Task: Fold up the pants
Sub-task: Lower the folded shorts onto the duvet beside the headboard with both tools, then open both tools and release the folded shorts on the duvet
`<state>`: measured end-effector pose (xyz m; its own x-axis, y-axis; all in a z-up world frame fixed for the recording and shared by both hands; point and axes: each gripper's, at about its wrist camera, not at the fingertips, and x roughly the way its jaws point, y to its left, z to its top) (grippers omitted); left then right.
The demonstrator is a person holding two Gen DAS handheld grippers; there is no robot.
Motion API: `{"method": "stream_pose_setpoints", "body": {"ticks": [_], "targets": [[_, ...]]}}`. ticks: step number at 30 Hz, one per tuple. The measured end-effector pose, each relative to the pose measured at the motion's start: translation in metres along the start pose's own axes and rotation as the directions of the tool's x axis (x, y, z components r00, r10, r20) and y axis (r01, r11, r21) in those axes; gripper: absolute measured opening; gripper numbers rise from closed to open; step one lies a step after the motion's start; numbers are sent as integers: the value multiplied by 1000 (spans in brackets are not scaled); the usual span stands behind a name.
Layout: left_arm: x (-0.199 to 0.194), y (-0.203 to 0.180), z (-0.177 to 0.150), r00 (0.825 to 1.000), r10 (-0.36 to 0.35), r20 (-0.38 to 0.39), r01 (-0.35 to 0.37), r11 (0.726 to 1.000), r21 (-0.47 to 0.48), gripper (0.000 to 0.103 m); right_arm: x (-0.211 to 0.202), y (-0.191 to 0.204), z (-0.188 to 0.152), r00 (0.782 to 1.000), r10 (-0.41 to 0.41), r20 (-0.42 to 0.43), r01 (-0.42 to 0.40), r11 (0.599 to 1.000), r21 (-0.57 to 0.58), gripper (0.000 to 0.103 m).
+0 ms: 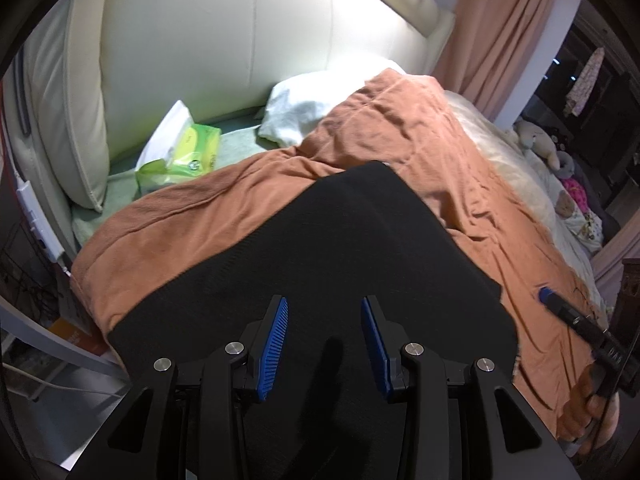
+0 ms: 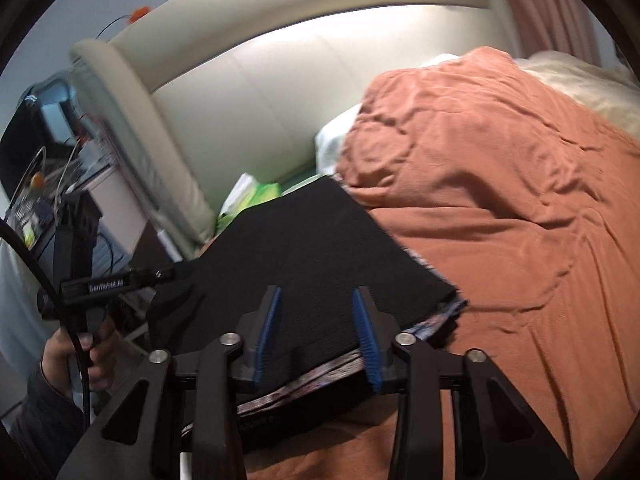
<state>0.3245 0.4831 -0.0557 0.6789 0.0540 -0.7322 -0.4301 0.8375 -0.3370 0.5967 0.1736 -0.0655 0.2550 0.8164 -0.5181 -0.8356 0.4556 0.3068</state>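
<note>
Jaws of both grippers part-open above black pants (image 1: 304, 248), gripping nothing.

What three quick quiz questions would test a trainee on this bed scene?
1. True or false: the folded black knit pants lie on the rumpled orange blanket.
2. Which thing sits nearest the cream padded headboard: (a) the green tissue pack, (b) a red mug, (c) a laptop?
3. Fill in: in its own view, the left tongs stand ____, with nothing pinched between the blue ribbed pads.

Key: 1 true; 2 a; 3 open.
</note>
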Motion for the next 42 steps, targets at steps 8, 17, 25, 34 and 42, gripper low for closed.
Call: {"method": "stream_pose_setpoints", "body": {"ticks": [8,17,25,34,42], "targets": [[11,-20,-23,996,-85,-5,85,996,8,40,40,-1,-23,998,11,-63,-17,996,-87,28],[40,-31,-40,998,2,-55,2,998,66,40,61,-19,-31,992,-60,-108,48,992,-114,25],[38,-31,-46,997,20,-75,-16,998,53,40,51,2,-38,983,-122,-137,102,984,-147,25],[10,-50,-61,998,-22,-53,26,998,65,40,2,-4,-50,980,-126,-152,110,988,-108,25],[3,-87,-73,995,-83,-54,87,991,98,39,-66,-11,-65,985,-140,-104,134,989,-62,28]]}}
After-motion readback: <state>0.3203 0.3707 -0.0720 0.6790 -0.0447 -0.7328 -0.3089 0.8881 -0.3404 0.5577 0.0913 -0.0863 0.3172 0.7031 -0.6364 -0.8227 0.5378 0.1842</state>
